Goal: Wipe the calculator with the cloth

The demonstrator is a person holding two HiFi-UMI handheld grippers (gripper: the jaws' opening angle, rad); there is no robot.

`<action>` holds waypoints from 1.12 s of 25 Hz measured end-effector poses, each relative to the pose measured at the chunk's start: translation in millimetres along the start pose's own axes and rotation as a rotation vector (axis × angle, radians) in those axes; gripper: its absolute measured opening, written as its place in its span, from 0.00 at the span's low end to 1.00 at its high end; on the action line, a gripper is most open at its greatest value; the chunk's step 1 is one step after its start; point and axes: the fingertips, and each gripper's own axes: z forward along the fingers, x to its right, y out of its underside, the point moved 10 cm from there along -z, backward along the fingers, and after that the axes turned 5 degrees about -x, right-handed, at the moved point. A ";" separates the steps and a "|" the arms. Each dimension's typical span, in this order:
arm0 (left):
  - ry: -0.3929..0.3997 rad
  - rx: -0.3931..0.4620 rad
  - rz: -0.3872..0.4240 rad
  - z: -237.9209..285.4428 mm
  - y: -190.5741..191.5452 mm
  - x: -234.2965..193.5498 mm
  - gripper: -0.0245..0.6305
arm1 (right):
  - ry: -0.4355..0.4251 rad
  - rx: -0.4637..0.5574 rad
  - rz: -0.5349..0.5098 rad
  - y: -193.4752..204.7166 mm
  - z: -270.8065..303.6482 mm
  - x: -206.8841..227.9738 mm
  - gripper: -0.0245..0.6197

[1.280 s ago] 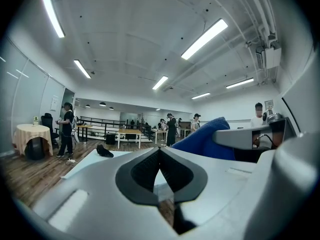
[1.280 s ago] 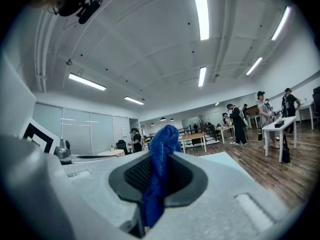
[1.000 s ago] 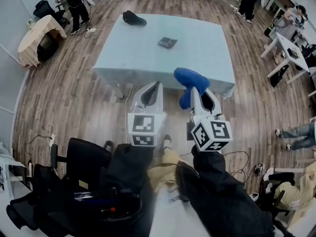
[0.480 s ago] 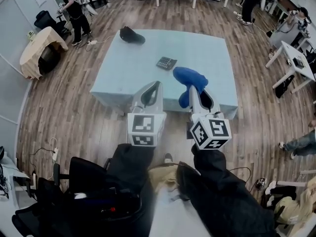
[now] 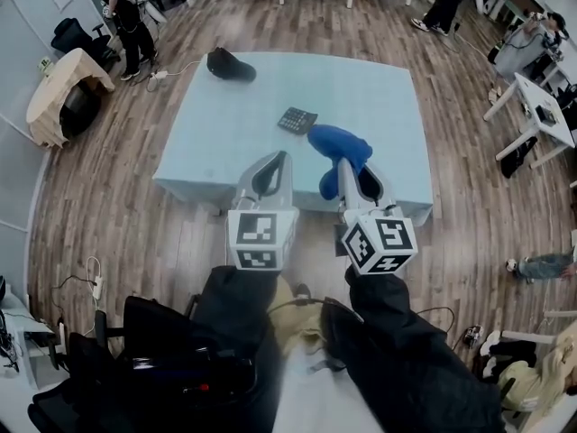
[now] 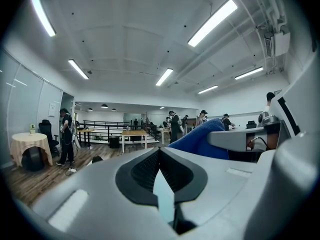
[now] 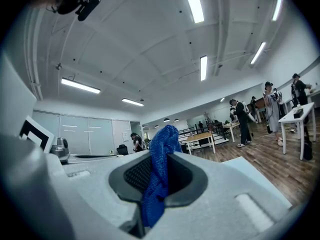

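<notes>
A small dark calculator point(image 5: 297, 120) lies on the pale blue table point(image 5: 361, 88), a little left of its middle. My right gripper point(image 5: 350, 168) is shut on a blue cloth point(image 5: 337, 145) that bunches above its jaws, and the cloth point(image 7: 159, 169) hangs pinched between the jaws in the right gripper view. My left gripper point(image 5: 272, 162) hovers beside it with its jaws closed together and nothing in them. Both grippers are over the table's near edge, short of the calculator. The left gripper view shows the cloth point(image 6: 197, 139) to its right.
A black cap point(image 5: 228, 65) lies at the table's far left corner. Wooden floor surrounds the table. A round covered table point(image 5: 56, 93) and a standing person point(image 5: 120, 7) are at far left; white desks point(image 5: 534, 88) at right. A black chair point(image 5: 162, 368) is near my legs.
The table and calculator have come nearer in the head view. Both grippers now overlap the table's near edge. The cloth stays in the right gripper.
</notes>
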 end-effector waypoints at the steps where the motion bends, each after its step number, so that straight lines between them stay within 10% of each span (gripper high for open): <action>1: 0.002 -0.001 -0.004 5.2 0.6 -2.8 0.03 | 0.001 -0.004 0.002 1.2 5.3 1.6 0.11; 28: 0.121 -0.052 -0.042 211.1 -18.1 -181.3 0.04 | 0.136 -0.040 0.044 -4.6 251.9 22.6 0.11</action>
